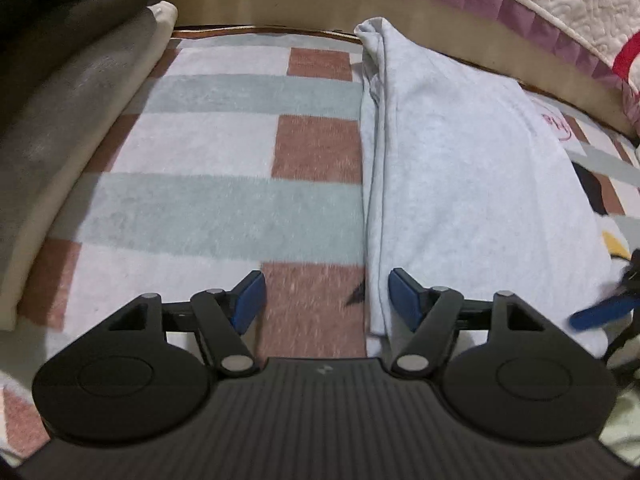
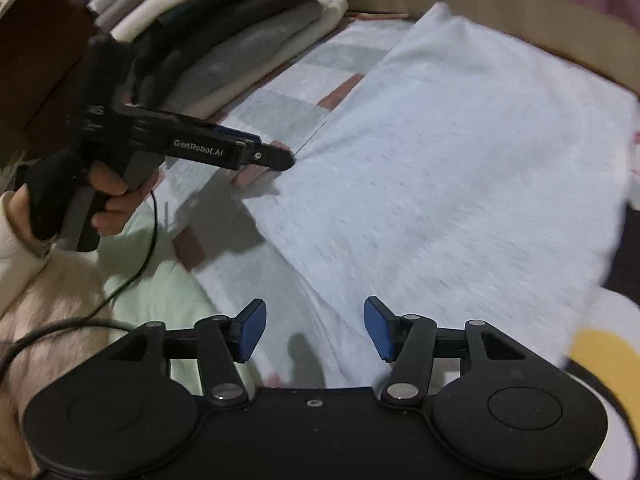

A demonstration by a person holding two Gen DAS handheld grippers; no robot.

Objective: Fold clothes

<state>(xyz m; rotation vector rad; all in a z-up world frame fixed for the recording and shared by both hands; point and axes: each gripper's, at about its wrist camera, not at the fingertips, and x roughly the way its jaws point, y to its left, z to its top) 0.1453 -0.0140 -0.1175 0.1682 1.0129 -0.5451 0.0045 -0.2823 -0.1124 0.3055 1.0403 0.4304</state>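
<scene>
Both claws, left claw (image 1: 326,300) and right claw (image 2: 315,330), hang spread over the pale folded garment (image 1: 460,184).

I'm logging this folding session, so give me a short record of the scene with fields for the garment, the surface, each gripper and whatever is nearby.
garment: light grey garment, lying flat, left edge folded over
surface: checked blanket in pink, white and pale green
left gripper: open, at the garment's left edge, holding nothing
right gripper: open, over the garment's near part, holding nothing
nearby: stack of folded clothes to the left
</scene>
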